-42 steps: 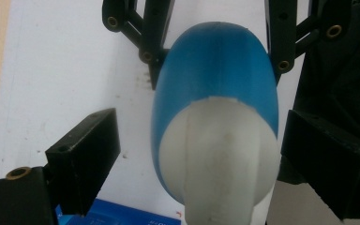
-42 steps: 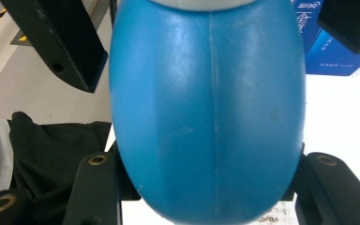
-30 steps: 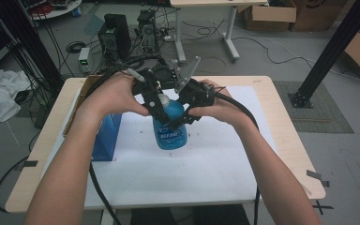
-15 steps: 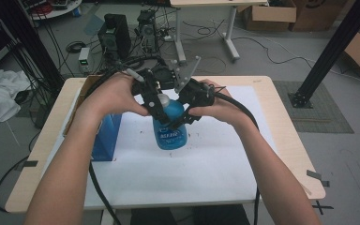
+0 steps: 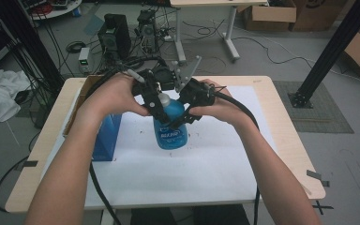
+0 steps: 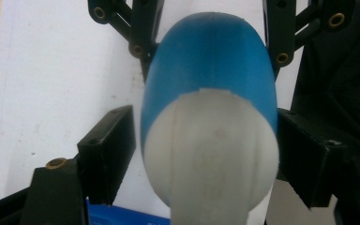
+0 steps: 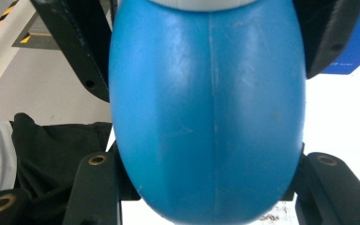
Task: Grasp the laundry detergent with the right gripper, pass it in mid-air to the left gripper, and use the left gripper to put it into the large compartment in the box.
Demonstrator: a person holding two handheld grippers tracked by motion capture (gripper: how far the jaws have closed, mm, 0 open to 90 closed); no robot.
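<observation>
The round blue plastic bottle with a white cap (image 5: pixel 170 125) stands in the middle of the white sheet (image 5: pixel 206 164) on the wooden worktop (image 5: pixel 286 122). The right claw (image 5: pixel 182 115) is pinching the bottle's fat blue body from the side, one black jaw on each side of it. That keeps the bottle from turning.

The left claw (image 5: pixel 160 104) is up at the white cap (image 6: pixel 211 150). Its jaws have just been closing, with the cap between them. In the left gripper view there is a thin gap beside each jaw, so they do not seem to squeeze the cap yet.

I think the job in hand is getting a hold on the cap so it can be twisted off. The next move needs the left claw to close a bit more until it grips the cap. Then it has to turn, while the right claw holds tight.

The bottle stands up, maybe leaning a little. Its long way runs up and down, and the cap points up. A blue box (image 5: pixel 104 136) stands just left of the hands.
</observation>
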